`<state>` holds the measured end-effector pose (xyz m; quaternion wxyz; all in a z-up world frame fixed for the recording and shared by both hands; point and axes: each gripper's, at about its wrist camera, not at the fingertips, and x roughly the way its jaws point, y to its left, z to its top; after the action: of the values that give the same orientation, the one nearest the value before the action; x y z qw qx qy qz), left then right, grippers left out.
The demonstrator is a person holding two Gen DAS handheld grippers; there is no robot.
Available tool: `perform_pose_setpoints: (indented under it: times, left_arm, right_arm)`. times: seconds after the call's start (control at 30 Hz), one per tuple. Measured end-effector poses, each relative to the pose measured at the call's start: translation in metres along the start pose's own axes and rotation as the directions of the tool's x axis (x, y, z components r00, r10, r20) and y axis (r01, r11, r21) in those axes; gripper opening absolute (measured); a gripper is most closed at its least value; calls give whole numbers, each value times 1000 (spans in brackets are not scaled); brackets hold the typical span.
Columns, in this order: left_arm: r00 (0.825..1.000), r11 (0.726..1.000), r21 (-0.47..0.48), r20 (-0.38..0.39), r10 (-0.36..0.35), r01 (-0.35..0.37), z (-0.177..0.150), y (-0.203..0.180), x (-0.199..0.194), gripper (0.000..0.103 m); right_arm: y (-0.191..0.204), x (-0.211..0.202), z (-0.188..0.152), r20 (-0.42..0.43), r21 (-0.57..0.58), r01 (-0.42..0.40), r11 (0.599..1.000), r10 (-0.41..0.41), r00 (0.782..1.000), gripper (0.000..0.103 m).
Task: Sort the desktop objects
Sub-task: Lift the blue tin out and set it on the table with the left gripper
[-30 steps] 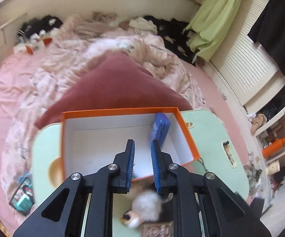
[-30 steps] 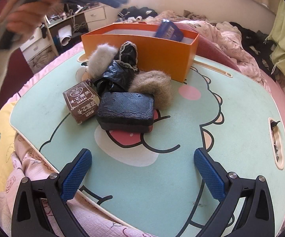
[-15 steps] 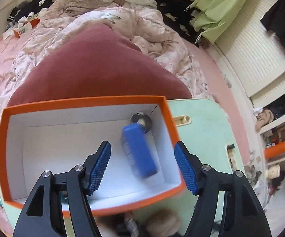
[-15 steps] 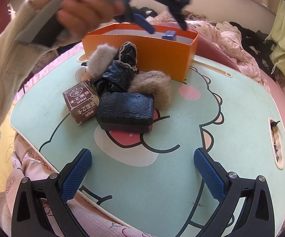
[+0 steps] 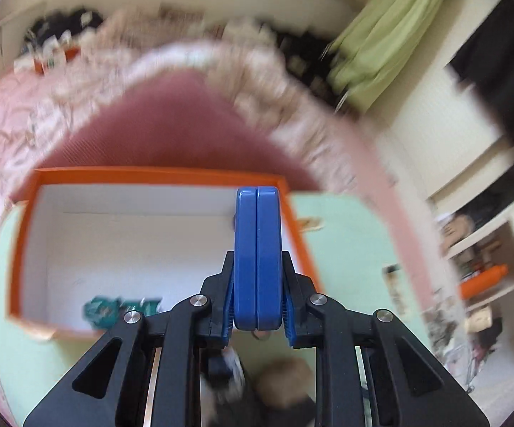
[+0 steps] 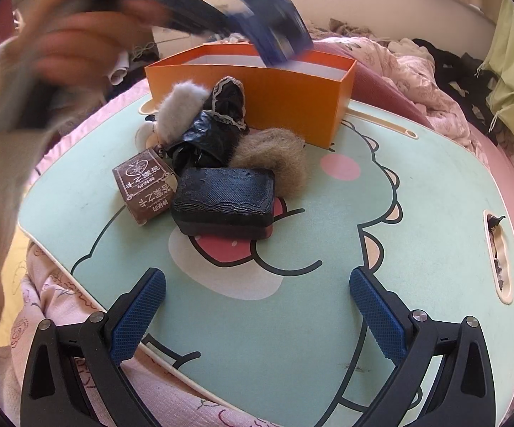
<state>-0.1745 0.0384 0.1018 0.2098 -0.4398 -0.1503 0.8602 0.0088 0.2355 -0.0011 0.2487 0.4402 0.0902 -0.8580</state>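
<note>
A flat blue case [image 5: 258,235] stands on edge between the pads of my left gripper [image 5: 258,295], whose jaws are closing and press on it. It sits over the right end of the orange box [image 5: 150,172]. In the right wrist view, the same gripper [image 6: 274,42] is a blur above the orange box [image 6: 274,96]. My right gripper [image 6: 257,306] hangs open and empty over the mint table [image 6: 417,249]. Ahead of it lie a black case [image 6: 224,203], a brown carton [image 6: 143,185], a tan fur ball [image 6: 274,156], a grey fur piece [image 6: 182,110] and a black bag [image 6: 203,138].
A teal item [image 5: 121,307] lies on the white floor of the box. A maroon cushion [image 5: 171,128] and pink bedding [image 6: 417,74] lie behind the box. A person's hand and cream sleeve [image 6: 4,178] fill the left of the right wrist view.
My left gripper stood open around the blue case lying in the box; now its jaws have shut on the case, which stands upright. The right gripper has not moved.
</note>
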Motion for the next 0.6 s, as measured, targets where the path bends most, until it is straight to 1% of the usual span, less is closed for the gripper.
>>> perform_pose_setpoints:
  times: [0.03,0.07,0.1,0.13,0.2,0.23,0.3,0.37,0.4,0.47,0.53,0.6]
  left_arm:
    - [999,1000,10,46,-1,0,-13,-1,-21,22]
    - [997,1000,17,71,8,-9,-23,-1,-35,22]
    - [995,999,26,94,23,-25,-40,1,-52,22]
    - [994,999,27,104,34,-37,-54,5,-62,22]
    - [993,998,18,107,51,-53,-73,16,-73,22]
    - [993,999,-1,102,54,-54,-89,27,-78,22]
    - [993,997,-39,89,71,-68,-113,49,-79,22]
    - [990,994,-56,97,101,-96,-132,63,-77,22]
    - [991,994,-68,95,97,-91,-140,71,-76,22]
    - [995,992,-111,82,63,-54,-148,82,-67,22]
    - [994,987,-164,110,17,1,-156,93,-63,23]
    - [992,980,-197,130,7,19,-158,98,-60,24]
  right_arm:
    - [0,0,0,-1,-2,3,1000,-3,1000,103]
    - [0,0,1,-3,-4,5,1000,-5,1000,103]
    - [0,1,0,-4,-3,6,1000,-6,1000,103]
    - [0,1,1,-4,-2,6,1000,-6,1000,103]
    - [-1,1,1,-5,-2,8,1000,-8,1000,103]
    - [-1,2,1,-5,-1,10,1000,-10,1000,103]
    - [-1,2,1,-7,-1,11,1000,-11,1000,103]
    - [0,2,1,-8,-1,12,1000,-12,1000,103]
    - [0,2,1,-8,-1,12,1000,-12,1000,103]
    - [-1,3,2,-9,-1,13,1000,-13,1000,103]
    - [-1,2,1,-9,-2,13,1000,-13,1000,103]
    - [-2,2,1,-8,-2,13,1000,-13,1000,103]
